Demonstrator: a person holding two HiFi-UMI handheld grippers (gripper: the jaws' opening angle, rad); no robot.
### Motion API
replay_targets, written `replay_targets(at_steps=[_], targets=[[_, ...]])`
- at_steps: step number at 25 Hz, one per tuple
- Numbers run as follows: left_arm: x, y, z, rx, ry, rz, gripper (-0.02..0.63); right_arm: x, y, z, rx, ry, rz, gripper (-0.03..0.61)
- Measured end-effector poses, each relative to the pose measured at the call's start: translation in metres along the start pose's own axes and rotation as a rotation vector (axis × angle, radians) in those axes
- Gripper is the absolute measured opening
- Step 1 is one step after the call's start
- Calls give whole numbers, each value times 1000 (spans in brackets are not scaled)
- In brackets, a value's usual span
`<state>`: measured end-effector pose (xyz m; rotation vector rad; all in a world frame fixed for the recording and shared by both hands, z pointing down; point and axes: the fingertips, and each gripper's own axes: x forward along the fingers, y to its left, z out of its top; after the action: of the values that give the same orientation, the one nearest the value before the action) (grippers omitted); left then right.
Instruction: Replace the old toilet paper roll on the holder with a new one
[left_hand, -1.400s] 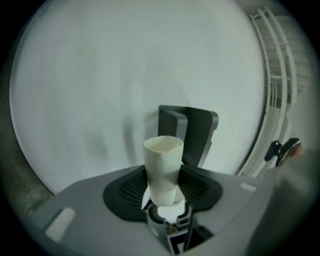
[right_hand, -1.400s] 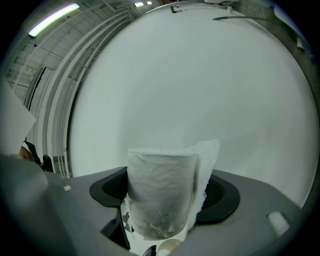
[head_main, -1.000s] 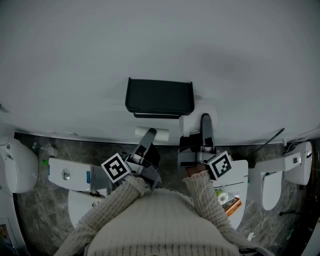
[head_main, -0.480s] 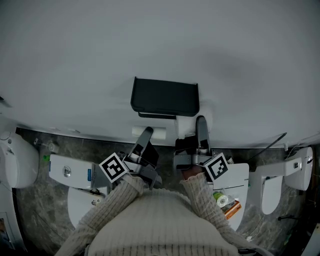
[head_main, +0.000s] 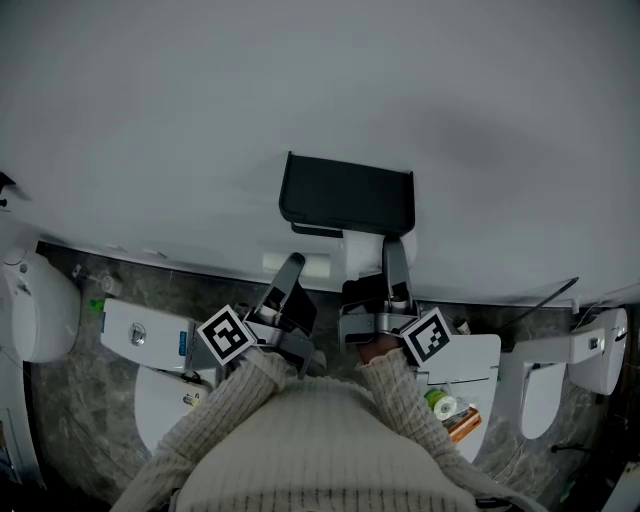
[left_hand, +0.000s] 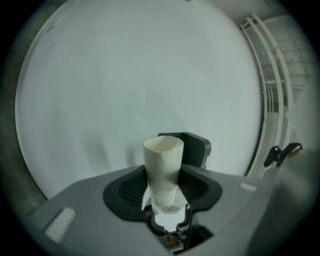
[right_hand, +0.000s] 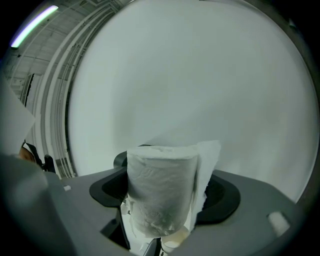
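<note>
L claw (head_main: 290, 268): pinching bare tube (left_hand: 162, 167), down-left of holder (head_main: 347, 193), apart | R claw (head_main: 393, 250): pinching new roll (right_hand: 160, 192), just under holder | holder: black, on wall (head_main: 300, 90)

The toilet paper holder (head_main: 347, 193) is a black, box-like cover on the pale wall. The old roll (left_hand: 163, 170) is only a bare cream cardboard tube, a bit squashed. The left gripper (head_main: 291, 268) pinches it, below the holder and off to its left. The new roll (right_hand: 160, 182) is white and fat, with a loose flap of paper. The right gripper (right_hand: 162, 200) squeezes it just under the holder.
</note>
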<state>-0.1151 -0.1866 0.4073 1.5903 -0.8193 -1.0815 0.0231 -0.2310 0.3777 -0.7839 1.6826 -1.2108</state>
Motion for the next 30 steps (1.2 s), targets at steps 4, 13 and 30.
replay_targets(at_steps=[4, 13, 30], targets=[[-7, 0, 7, 3, -23, 3, 175, 5, -1, -14, 11, 38, 4, 390], [-23, -2, 19, 5, -61, 8, 175, 12, -1, -40, 32, 94, 7, 390], [-38, -2, 17, 2, -80, 33, 175, 12, -2, -52, 27, 136, -6, 393]])
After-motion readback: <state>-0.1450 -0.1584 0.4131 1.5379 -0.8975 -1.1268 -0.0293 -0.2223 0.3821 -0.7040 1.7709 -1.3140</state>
